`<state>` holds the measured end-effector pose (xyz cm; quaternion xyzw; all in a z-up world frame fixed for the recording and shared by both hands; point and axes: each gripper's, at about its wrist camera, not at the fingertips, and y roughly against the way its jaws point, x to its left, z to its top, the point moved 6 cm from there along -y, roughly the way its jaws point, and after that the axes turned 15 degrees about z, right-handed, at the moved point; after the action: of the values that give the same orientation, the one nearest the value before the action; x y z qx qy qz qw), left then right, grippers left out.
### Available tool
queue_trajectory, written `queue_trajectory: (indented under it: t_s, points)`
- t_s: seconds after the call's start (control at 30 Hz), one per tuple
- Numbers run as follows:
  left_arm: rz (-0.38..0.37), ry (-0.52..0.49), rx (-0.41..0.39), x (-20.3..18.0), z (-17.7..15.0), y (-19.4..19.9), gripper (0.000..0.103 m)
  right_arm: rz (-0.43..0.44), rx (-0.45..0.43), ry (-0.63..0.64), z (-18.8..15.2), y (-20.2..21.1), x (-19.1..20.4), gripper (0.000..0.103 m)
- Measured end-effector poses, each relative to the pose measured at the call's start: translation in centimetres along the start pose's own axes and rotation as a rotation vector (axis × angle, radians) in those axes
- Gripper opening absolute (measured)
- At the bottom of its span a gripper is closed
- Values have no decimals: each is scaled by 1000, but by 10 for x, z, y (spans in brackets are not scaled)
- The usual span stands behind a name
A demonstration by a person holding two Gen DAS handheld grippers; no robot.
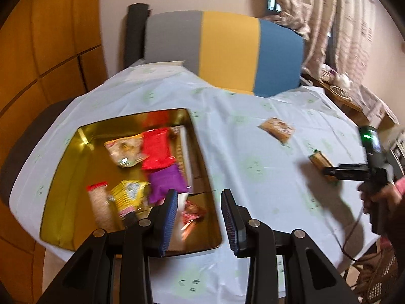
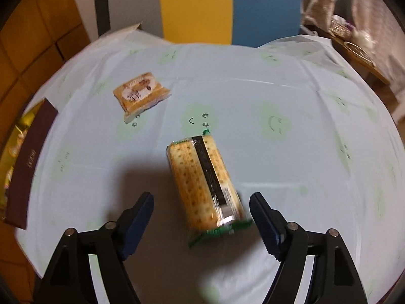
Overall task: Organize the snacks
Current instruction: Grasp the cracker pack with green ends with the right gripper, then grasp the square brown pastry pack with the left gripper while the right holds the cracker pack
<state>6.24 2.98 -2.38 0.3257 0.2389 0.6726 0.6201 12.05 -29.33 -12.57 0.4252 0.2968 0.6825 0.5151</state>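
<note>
1. The table [image 2: 253, 101] carries all; the gold tin [image 1: 65, 177] sits at its left edge, already holding snacks.
2. The cracker sleeve [image 2: 202, 182] lies mid-table, nearer the front edge, between my right claw's [image 2: 202, 217] wide, empty jaws.
3. I centre both pads across its width, then squeeze gently.
4. My left claw [image 1: 198, 217] hangs narrow and empty over the tin.
5. 1 small packet [image 2: 140, 93] waits toward the far-left corner.

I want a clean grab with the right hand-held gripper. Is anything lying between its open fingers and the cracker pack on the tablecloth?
Nothing visible does. The cracker pack lies alone on the tablecloth, just ahead of the open right hand-held gripper; the other snack packet sits well off to the left.
</note>
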Motion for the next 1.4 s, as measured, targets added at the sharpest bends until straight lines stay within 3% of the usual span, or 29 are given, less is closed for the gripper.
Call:
queue_trajectory:
  t_s: [0.07,0.1,0.13,0.3,0.4,0.57,0.77,0.83,0.87,0.9,0.97,1.13,1.23,1.4]
  points:
    - [-22,-30,-2,-14,5,0,36,-13,28,14,3,-9,0,77]
    - [-35,-44,-1,-22,8,0,36,-33,38,19,3,-13,-2,70]
    - [-54,-58,4,-31,10,-1,36,-48,49,20,2,-15,-2,53]
    - [-137,-114,46,-75,25,-16,36,-72,20,4,-9,-12,3,53]
    - [-202,-129,114,-103,30,-33,36,-49,-12,-36,-24,-7,5,53]
    - [-226,-141,193,-143,47,-65,40,-39,-38,-32,-42,0,10,53]
    - [-285,-88,309,-183,73,-106,41,-19,-54,-40,-43,1,7,54]
    - [-299,-59,353,-196,80,-122,50,-13,-58,-37,-44,0,6,55]
    - [-306,-43,371,-199,83,-128,63,-10,-62,-35,-45,1,6,55]
    - [-315,-21,395,-204,87,-135,68,-6,-65,-35,-46,2,6,55]
    - [-339,27,424,-215,96,-147,68,1,-70,-35,-47,2,6,56]
    - [-288,81,467,-236,113,-177,68,22,-83,-35,-49,4,5,56]
    - [-272,111,494,-245,120,-189,77,39,-95,-38,-51,5,4,57]
    - [-195,55,469,-263,132,-204,79,65,-114,-47,-54,9,2,57]
